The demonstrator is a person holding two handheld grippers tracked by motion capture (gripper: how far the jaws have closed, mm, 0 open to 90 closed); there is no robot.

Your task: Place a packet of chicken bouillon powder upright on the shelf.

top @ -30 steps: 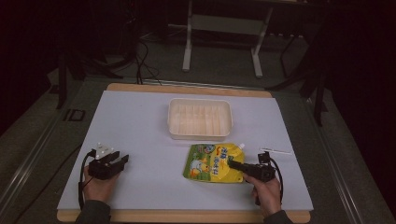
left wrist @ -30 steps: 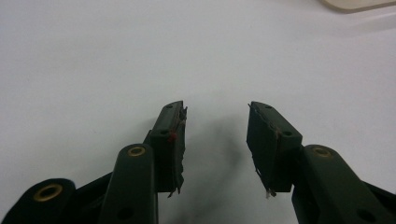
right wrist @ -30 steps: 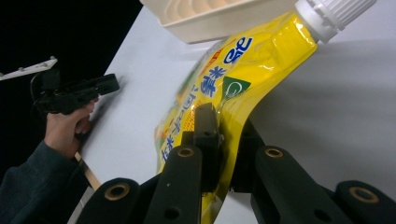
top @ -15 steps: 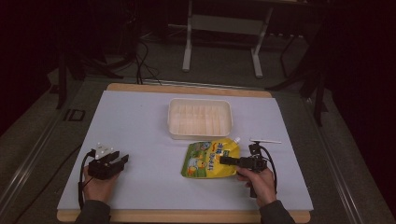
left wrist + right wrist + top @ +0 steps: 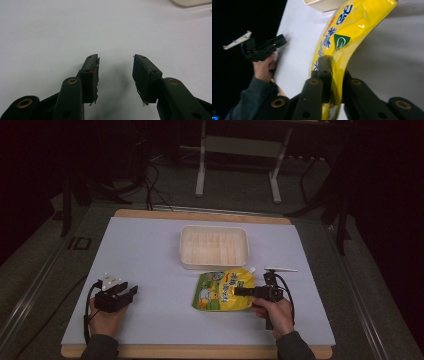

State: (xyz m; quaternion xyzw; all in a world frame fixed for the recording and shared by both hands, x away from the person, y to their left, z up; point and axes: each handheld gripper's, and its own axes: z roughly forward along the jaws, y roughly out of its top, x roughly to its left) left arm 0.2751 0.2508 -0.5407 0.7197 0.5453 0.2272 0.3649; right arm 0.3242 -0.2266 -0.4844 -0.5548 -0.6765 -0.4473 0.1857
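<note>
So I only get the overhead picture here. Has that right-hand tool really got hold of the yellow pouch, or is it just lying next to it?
Observer: It has hold. In the right gripper view the right gripper has its jaws shut on the edge of the yellow pouch, which has just been clamped.
Operator: And is the pouch flat in that grip?
Observer: No, from there it stands on edge and curves away towards the white tray.
Operator: What about the other tool?
Observer: The left gripper has its jaws apart with nothing between them, just the white table cover beneath.
</note>
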